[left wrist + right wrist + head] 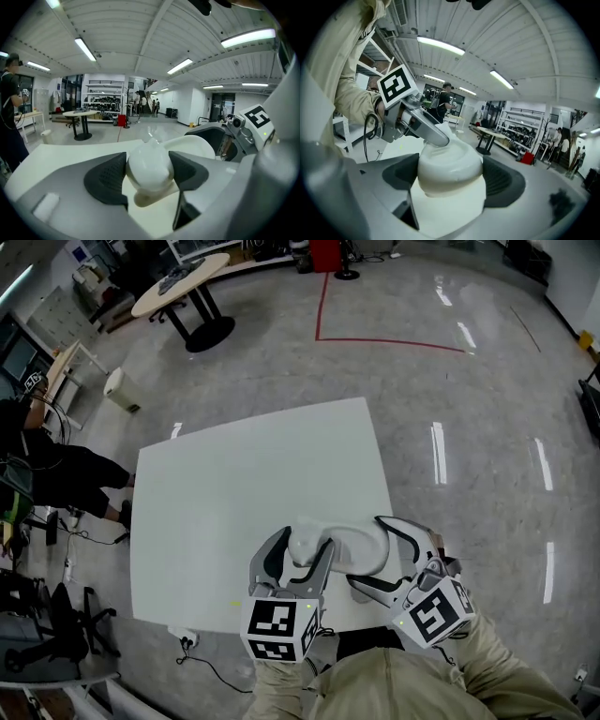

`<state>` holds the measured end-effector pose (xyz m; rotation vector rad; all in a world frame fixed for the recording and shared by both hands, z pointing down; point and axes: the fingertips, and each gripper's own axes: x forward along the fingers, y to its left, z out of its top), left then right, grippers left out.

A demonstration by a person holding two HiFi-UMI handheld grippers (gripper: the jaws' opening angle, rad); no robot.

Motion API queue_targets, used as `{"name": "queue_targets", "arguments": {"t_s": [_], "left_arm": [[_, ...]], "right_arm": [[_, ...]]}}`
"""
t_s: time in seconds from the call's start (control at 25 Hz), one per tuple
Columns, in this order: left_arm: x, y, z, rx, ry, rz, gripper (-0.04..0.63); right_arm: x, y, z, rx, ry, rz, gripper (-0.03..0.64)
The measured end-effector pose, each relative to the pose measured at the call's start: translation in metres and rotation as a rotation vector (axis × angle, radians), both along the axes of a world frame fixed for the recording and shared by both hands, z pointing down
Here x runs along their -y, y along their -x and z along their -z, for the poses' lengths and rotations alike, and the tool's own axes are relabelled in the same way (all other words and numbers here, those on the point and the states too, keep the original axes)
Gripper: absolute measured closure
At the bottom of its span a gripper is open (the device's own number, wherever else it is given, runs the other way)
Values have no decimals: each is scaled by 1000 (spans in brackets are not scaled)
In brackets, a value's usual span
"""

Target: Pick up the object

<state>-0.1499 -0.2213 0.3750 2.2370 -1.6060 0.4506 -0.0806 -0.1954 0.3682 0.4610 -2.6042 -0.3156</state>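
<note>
The left gripper (149, 173) is clenched on the narrow rounded end of the white object (349, 546), with both dark pads pressed against its sides. Just to the right of it, the right gripper (450, 176) grasps the wider, bowl-like part of the same object, its pads touching on both sides. The object spans from one gripper to the other, low over the near edge of the white tabletop (234, 493). I cannot tell whether its underside rests on the surface.
</note>
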Motion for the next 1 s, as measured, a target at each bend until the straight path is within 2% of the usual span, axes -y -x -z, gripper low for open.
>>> {"name": "queue_targets", "arguments": {"t_s": [0.2, 0.32, 0.64, 1.0], "left_arm": [[-13, -4, 58, 61, -135, 43, 307], [-29, -11, 76, 84, -178, 65, 307], [-57, -25, 82, 106, -195, 113, 307], [-88, -53, 99, 117, -228, 117, 307]], "right_arm": [[-10, -5, 49, 70, -118, 41, 189], [-24, -13, 64, 92, -153, 62, 189], [-49, -28, 67, 120, -164, 106, 189], [-80, -57, 80, 159, -170, 108, 189]]}}
